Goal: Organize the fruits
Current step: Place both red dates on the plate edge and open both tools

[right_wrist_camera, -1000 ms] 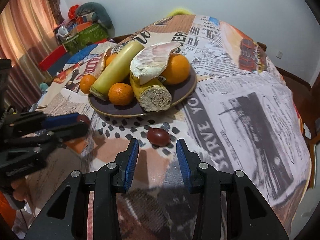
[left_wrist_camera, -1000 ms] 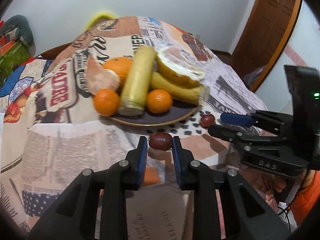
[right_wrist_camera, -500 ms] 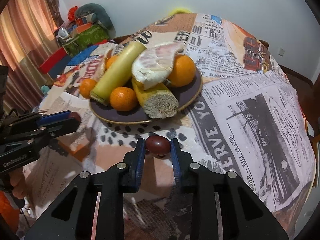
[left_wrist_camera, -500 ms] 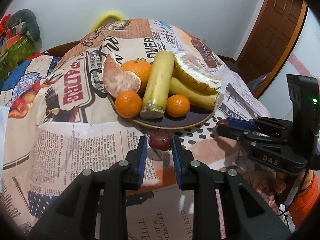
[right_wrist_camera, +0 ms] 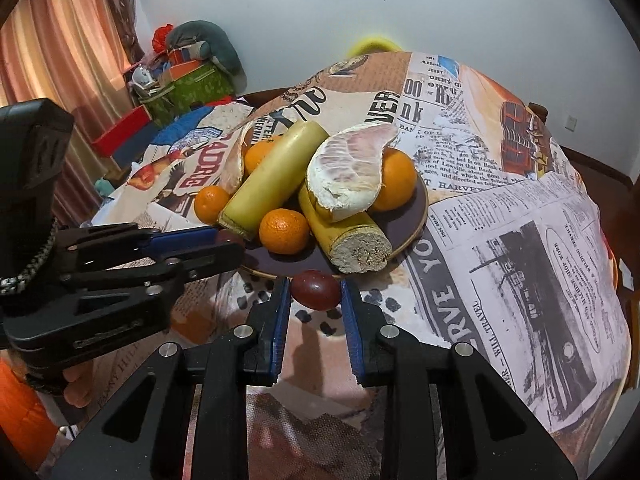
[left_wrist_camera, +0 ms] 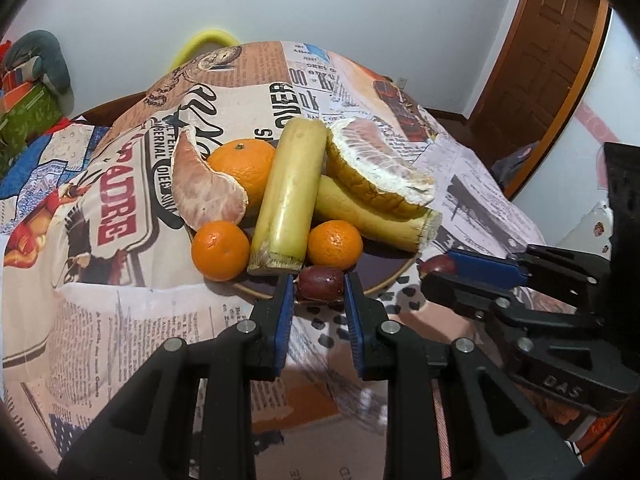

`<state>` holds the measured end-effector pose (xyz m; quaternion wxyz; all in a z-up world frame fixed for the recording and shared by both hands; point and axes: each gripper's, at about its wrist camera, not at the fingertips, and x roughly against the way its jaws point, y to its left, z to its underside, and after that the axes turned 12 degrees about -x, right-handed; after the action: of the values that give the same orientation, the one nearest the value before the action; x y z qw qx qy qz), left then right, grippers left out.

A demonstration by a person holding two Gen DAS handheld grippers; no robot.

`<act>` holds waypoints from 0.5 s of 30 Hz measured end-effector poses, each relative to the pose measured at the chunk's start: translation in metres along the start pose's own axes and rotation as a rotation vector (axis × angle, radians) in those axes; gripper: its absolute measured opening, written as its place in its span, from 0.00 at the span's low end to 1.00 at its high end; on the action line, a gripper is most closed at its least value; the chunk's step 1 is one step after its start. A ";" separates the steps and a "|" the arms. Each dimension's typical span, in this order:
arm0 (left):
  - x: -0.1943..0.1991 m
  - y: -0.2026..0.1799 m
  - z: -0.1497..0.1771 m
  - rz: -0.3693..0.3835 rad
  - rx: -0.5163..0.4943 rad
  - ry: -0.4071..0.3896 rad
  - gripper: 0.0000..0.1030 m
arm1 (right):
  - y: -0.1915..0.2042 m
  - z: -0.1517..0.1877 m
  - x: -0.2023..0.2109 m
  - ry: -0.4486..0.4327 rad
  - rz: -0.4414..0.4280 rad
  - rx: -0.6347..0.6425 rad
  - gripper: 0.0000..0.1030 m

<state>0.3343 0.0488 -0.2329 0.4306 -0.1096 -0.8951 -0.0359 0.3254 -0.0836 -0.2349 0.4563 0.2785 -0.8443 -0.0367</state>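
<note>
Fruit, two small dark-red glossy jujubes: one (left_wrist_camera: 320,281) clamped in left gripper (left_wrist_camera: 319,304), one (right_wrist_camera: 315,289) clamped in right gripper (right_wrist_camera: 314,308), both at near rim of dark round plate (right_wrist_camera: 416,220). Light, smooth, likely slippery; grip mid-body, gently.

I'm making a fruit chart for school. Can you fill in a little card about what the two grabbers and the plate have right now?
left gripper: jaws shut on a dark red fruit, at the plate's near edge
right gripper: jaws shut on another dark red fruit, just in front of the plate
plate: dark, on the newspaper-print tablecloth
on the plate: oranges, two sugarcane pieces, pomelo wedges
red fruits on the plate: none yet
</note>
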 end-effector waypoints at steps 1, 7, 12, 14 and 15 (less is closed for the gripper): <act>-0.001 0.000 0.000 -0.005 0.003 -0.001 0.24 | 0.000 0.000 0.000 0.000 -0.001 -0.001 0.23; -0.006 0.005 0.000 0.011 0.033 0.015 0.39 | 0.001 -0.001 -0.002 -0.003 -0.005 0.003 0.23; 0.008 0.008 0.004 -0.013 0.021 -0.006 0.41 | 0.003 -0.003 -0.005 -0.003 -0.007 -0.001 0.23; 0.018 0.011 0.007 -0.033 0.017 -0.024 0.41 | 0.004 -0.004 -0.007 -0.001 -0.009 -0.001 0.23; 0.024 0.014 0.009 -0.048 0.016 -0.032 0.42 | 0.006 -0.005 -0.009 0.001 -0.011 0.000 0.23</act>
<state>0.3160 0.0674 -0.2205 0.4159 -0.0852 -0.9047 -0.0375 0.3303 -0.0734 -0.2367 0.4564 0.2830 -0.8426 -0.0392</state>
